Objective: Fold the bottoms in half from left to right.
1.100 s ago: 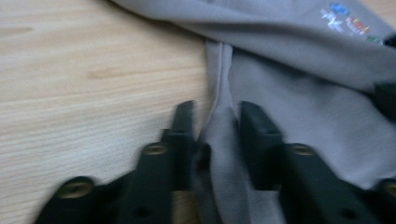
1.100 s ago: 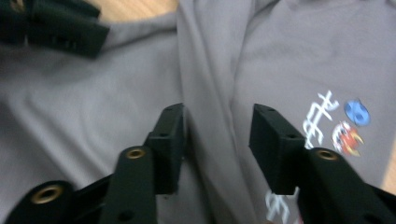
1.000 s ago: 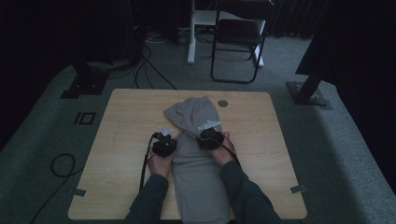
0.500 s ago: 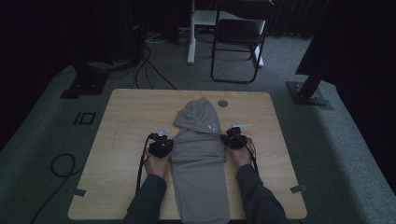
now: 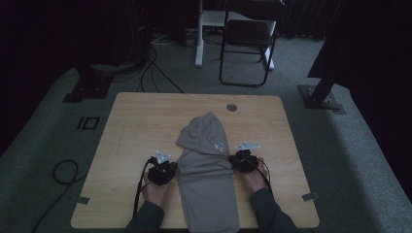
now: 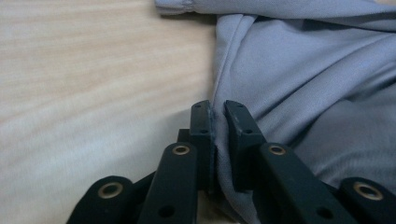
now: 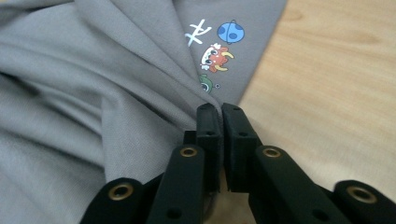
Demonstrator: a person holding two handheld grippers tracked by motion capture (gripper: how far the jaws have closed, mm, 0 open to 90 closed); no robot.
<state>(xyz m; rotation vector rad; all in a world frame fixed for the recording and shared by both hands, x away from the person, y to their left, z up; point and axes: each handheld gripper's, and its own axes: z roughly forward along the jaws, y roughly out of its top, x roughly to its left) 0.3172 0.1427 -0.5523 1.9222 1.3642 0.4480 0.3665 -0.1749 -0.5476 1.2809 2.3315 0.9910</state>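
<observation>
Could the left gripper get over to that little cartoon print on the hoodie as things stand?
Probably not yet: the left gripper is shut on the hoodie's left edge, and the cartoon print lies across the garment by the right gripper. It would need to let go first.

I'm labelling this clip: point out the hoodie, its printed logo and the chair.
hoodie (image 5: 209, 189), high view, folded body.
printed logo (image 7: 215, 57), right gripper view, red cartoon figure.
chair (image 5: 248, 32), high view, seat.

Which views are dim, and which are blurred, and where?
High view: dim and underexposed, the room black beyond the wooden table. Left gripper view: bright, jaws sharp at the tips, the grey hooded garment soft farther off. Right gripper view: bright, the cartoon print fairly crisp, the near jaw links blurred.
</observation>
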